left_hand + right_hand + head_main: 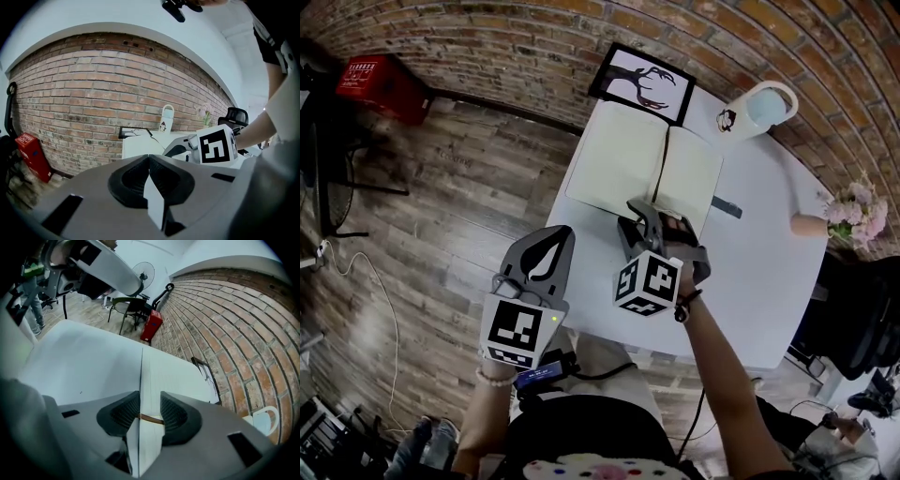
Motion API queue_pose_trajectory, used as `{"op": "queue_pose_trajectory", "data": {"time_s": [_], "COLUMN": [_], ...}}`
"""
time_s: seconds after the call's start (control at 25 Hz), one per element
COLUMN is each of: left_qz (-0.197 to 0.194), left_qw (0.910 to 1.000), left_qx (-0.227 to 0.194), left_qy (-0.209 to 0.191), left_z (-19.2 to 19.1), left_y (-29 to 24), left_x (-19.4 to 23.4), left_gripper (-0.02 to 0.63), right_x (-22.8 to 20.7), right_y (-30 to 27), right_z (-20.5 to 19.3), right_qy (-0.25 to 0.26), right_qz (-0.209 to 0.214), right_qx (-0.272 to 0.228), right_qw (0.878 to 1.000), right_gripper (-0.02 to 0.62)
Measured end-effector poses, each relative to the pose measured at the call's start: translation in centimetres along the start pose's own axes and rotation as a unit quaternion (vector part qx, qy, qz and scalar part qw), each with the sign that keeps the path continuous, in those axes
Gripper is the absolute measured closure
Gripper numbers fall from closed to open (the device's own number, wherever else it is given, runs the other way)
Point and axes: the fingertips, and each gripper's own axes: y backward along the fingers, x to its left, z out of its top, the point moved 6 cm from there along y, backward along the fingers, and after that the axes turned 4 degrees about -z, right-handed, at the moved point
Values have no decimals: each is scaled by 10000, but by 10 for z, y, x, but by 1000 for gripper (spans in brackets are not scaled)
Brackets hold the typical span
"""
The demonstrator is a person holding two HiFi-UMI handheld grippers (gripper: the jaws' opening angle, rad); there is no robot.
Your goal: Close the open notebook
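Notebook (pixel 642 173) pages lie wide open on the white table (pixel 769 281), up near the brick wall, so the job of closing it is only just starting. Far over on the left, a red crate (pixel 382 86) sits on the wooden floor. Next comes the left gripper (pixel 555 240), which hangs in the air off the left side of the table, well apart from the book. Its jaws are pressed together with nothing between them, and it touches nothing. Then comes the book itself, with its two halves spread side by side. The right gripper (pixel 649 220) is at the near edge of the right half. Its jaws sit on both sides of that stack of pages and pinch it, and a thin brown band (pixel 150 418) runs across the paper between the pads. Behind the book is a picture frame (pixel 642 82). A mug (pixel 764 108) stands to the right of that, and pink flowers (pixel 855 211) sit at the far right edge. I think the step now is getting a good hold on the right half. The next move, I guess, is to lift that half and swing it over to the left until it lands on the other half. The hold must be firm, or the pages may slip out and flop back.
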Motion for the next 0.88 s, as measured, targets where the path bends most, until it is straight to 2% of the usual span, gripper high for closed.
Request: {"op": "queue_pose_trajectory", "data": {"time_s": [0.08, 0.24, 0.32, 0.44, 0.52, 0.68, 0.88], "left_qz": [-59, -193, -223, -312, -331, -308, -344], "left_qw": [9995, 9919, 9846, 9708, 9609, 9386, 8899], "left_qx": [81, 135, 146, 172, 180, 191, -119], "left_qy": [284, 1246, 1730, 2370, 2742, 3432, 4547], "left_z": [-6, -19, -25, -33, -37, -44, -45], "left_y": [-6, -22, -29, -41, -48, -60, -68], "left_x": [0, 4, 8, 14, 17, 23, 33], "left_gripper": [589, 588, 583, 515, 494, 456, 402], "right_x": [3, 4, 4, 2, 1, -1, -2], "right_y": [1, 4, 5, 7, 9, 12, 16], "right_z": [-1, -2, -1, -1, 0, 0, 1], "right_qy": [-40, -178, -239, -304, -328, -379, -406], "right_qz": [-70, -213, -236, -243, -254, -286, -303], "right_qx": [-55, -137, -165, -210, -234, -276, -334], "right_qw": [10000, 9995, 9993, 9990, 9989, 9985, 9982], "right_gripper": [452, 472, 475, 476, 477, 479, 480]}}
